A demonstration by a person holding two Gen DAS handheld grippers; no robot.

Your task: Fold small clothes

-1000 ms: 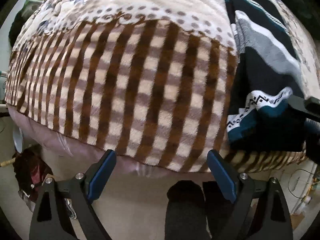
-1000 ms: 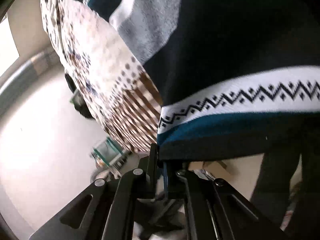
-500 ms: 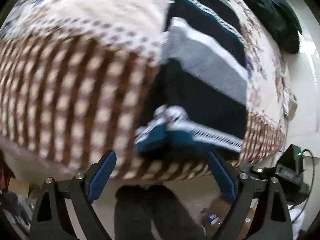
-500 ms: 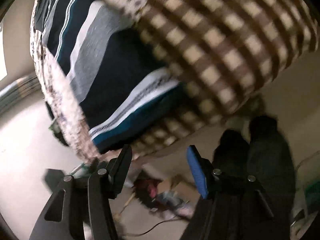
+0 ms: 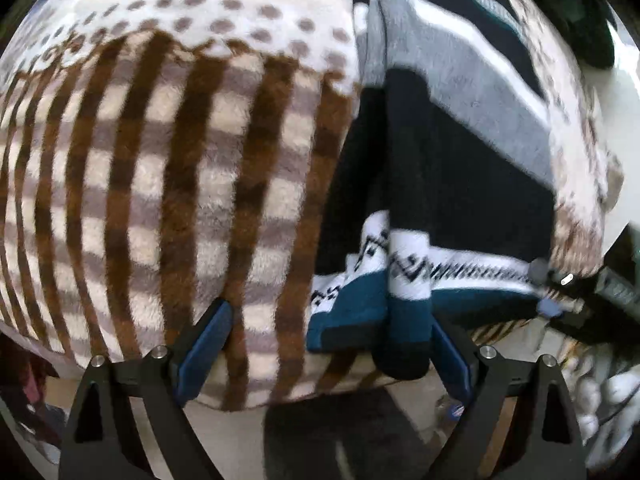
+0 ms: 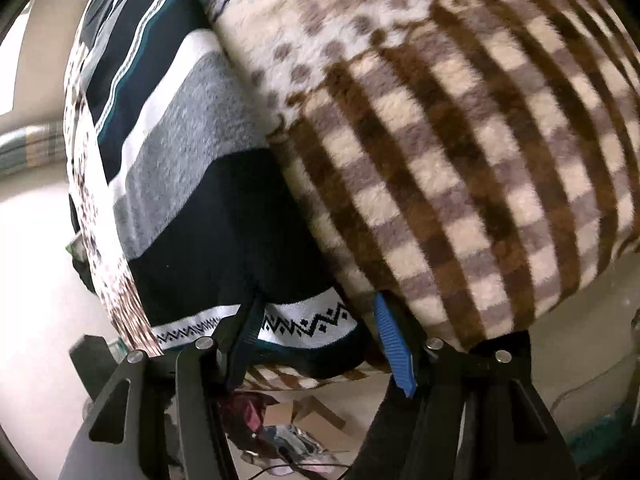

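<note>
A small striped knit garment in black, grey, white and teal lies on a brown checked fleece blanket, its patterned hem at the near edge. My left gripper is open, its fingers spread at the blanket's edge with the hem's bunched left corner between them. My right gripper is open too, its fingers straddling the hem of the garment from the other end. The right gripper also shows at the far right of the left wrist view.
The blanket covers a bed whose near edge drops to a pale floor. Cardboard and loose clutter lie on the floor below. A dark pile of cloth sits at the far right of the bed.
The right gripper has let go of the hem and opened, then come back over it. The left gripper has swung right from bare blanket up to the garment's hem corner.
</note>
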